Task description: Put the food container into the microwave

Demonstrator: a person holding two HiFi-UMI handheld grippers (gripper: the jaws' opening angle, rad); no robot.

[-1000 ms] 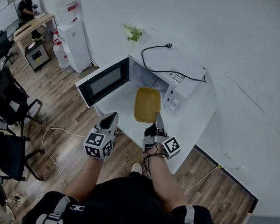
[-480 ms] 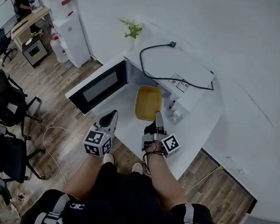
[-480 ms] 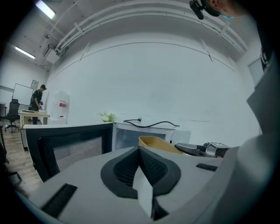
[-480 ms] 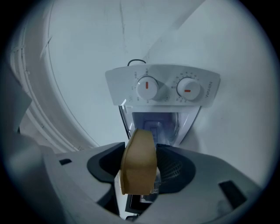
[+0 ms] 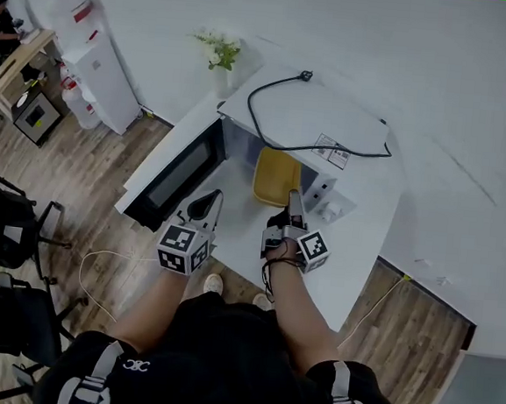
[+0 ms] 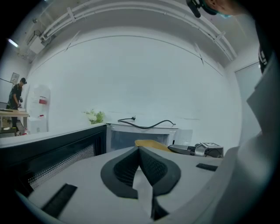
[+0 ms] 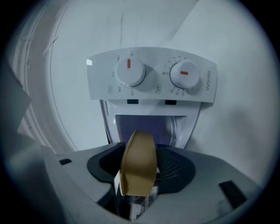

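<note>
1. Both grippers stand closer to the microwave point(image 5: 330, 124) than one second ago. The food container point(image 5: 277, 174) lay then fully in sight in front of the opening, and now its far end is hidden under the microwave's top edge.
2. Head view: the yellow food container is over the white table point(image 5: 364, 242), at the mouth of the microwave. Its long axis runs from the right gripper point(image 5: 295, 200) toward the cavity, up the picture with a slight lean to the left. The right gripper grasps its near end. The left gripper point(image 5: 207, 208) is beside it, in front of the open door point(image 5: 178, 177), and carries nothing. A black cable point(image 5: 268, 128) lies on the microwave's top, and a small plant point(image 5: 215, 51) stands behind.
3. Left gripper view: the left gripper point(image 6: 141, 151) has its jaws clenched together at the tips, with nothing between them. Beyond them the food container point(image 6: 151, 144) shows in front of the cavity, with the right gripper point(image 6: 197, 149) at its right. The open door point(image 6: 52, 153) is at the left.
4. Right gripper view: the right gripper point(image 7: 139, 153) has its pads pressed on the rim of the food container point(image 7: 139, 168), which shows edge-on and points straight away toward the cavity point(image 7: 148, 127). The panel with two knobs point(image 7: 129, 70) fills the upper part of this view.
</note>
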